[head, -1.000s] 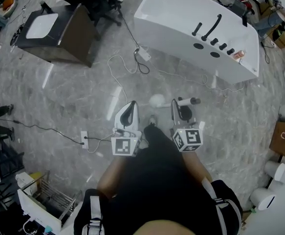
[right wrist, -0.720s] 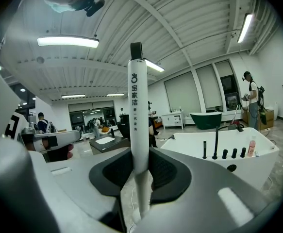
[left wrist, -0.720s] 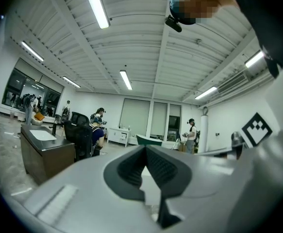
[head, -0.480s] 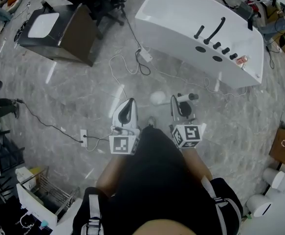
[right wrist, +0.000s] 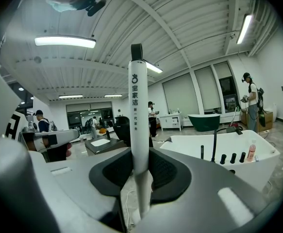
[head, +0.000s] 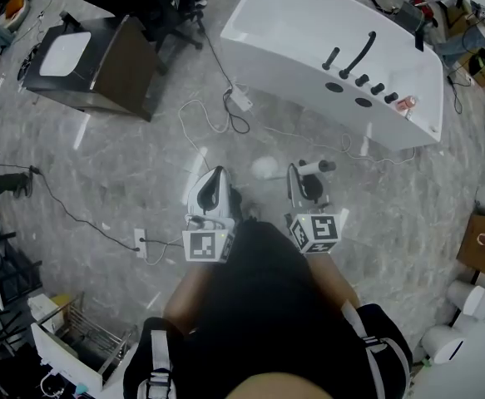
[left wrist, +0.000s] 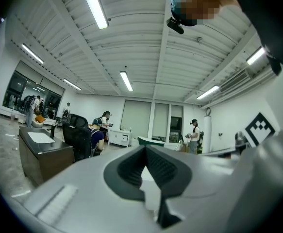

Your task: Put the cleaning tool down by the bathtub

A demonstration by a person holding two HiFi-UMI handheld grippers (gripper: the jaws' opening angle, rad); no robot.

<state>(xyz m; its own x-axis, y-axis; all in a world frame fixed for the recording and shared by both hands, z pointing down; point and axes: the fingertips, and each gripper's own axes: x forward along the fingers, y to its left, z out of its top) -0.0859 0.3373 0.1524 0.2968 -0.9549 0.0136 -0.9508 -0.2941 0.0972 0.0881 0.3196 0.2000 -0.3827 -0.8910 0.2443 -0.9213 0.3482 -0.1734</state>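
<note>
Jaws of our right gripper [head: 299, 174] are clamped on the white handle of the long cleaning tool [head: 315, 167]. In the right gripper view the handle [right wrist: 137, 110] rises straight up between the two dark pads, with dark print on it and a dark cap at its top. From the head view the tool lies crosswise in front of us, its round white head [head: 265, 168] to the left of the jaws and its dark end to the right. We hold it over the grey marble floor [head: 142, 165], near the white bathtub [head: 309, 32] but apart from it. Black taps stand in a row on the tub's rim [right wrist: 228, 158].

Our left gripper [head: 216, 177] hangs beside the right one, its jaws together at the tips with nothing between them [left wrist: 145, 152].

White cables [head: 213, 119] trail across the floor between us and the tub. A dark cabinet with a white basin [head: 101, 56] stands further left.
</note>
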